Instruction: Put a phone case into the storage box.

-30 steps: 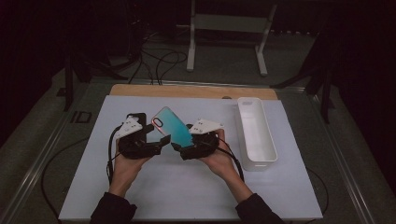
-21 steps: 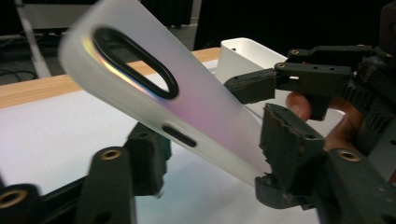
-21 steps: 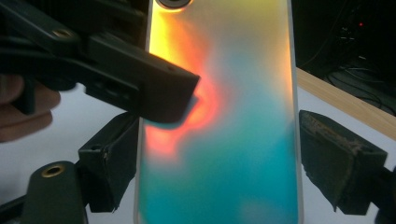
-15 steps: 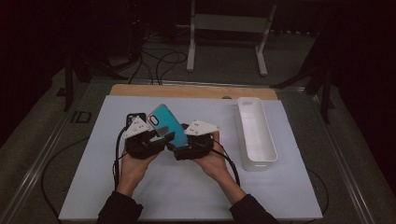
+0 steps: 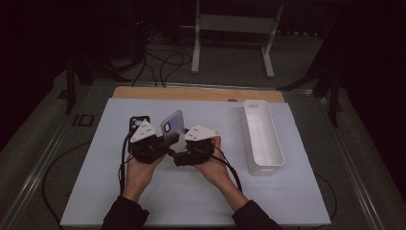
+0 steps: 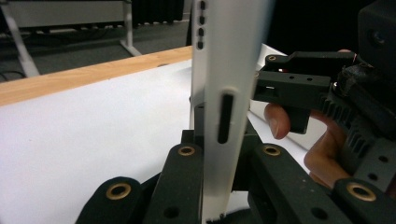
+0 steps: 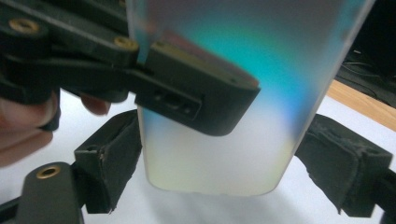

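A long white tray [image 5: 262, 139] lies right on the white mat [image 5: 201, 196], before a wooden strip [image 5: 191, 93].

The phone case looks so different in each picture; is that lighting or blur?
High view: dim room, the phone case looks pale lilac. Left gripper view: its near edge is soft and overexposed. Right gripper view: close up, it shimmers teal to cream, slightly out of focus.

Honestly can't read a single word, number or logo anywhere here. The iridescent plastic phone case [image 5: 173, 126] has a plain back and a plain edge, no branding on it. The long white plastic bin [image 5: 262, 139] is blank too, and so is the white table mat [image 5: 191, 191].
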Motion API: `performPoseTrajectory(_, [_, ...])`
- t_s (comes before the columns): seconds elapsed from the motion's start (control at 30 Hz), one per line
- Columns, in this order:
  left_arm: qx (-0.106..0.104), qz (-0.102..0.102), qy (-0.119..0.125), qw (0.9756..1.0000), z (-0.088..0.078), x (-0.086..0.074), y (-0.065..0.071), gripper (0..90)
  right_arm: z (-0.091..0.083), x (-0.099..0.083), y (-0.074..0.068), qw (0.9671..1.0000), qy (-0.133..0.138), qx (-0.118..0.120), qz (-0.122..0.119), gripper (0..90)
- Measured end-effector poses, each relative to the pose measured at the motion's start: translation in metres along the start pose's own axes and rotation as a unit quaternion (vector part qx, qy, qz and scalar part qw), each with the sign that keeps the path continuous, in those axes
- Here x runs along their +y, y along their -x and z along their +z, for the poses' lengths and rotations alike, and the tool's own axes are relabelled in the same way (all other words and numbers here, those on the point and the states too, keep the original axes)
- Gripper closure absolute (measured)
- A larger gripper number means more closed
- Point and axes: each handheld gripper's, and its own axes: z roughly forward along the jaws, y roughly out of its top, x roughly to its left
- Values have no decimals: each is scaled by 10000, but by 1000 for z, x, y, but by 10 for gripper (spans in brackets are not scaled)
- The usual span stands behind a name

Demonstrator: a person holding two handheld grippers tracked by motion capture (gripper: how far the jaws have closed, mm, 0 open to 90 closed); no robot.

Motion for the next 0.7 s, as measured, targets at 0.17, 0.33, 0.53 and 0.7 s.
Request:
performPoseTrajectory(0.17, [-3,26,26,10000,-1,1,1,860,-2,-1,2,9998,-43,167,-27,109])
performPoseTrajectory(0.33, [33,65,27,10000,-2,1,1,860,-4,-2,3,9995,-163,253,-53,96])
performPoseTrajectory(0.53, [117,113,16,9999,-4,1,1,860,-9,-5,8,9991,-321,261,-90,80])
performPoseTrajectory(0.7, [153,123,6,9998,-4,0,1,859,-15,-6,12,9985,-458,276,-129,79])
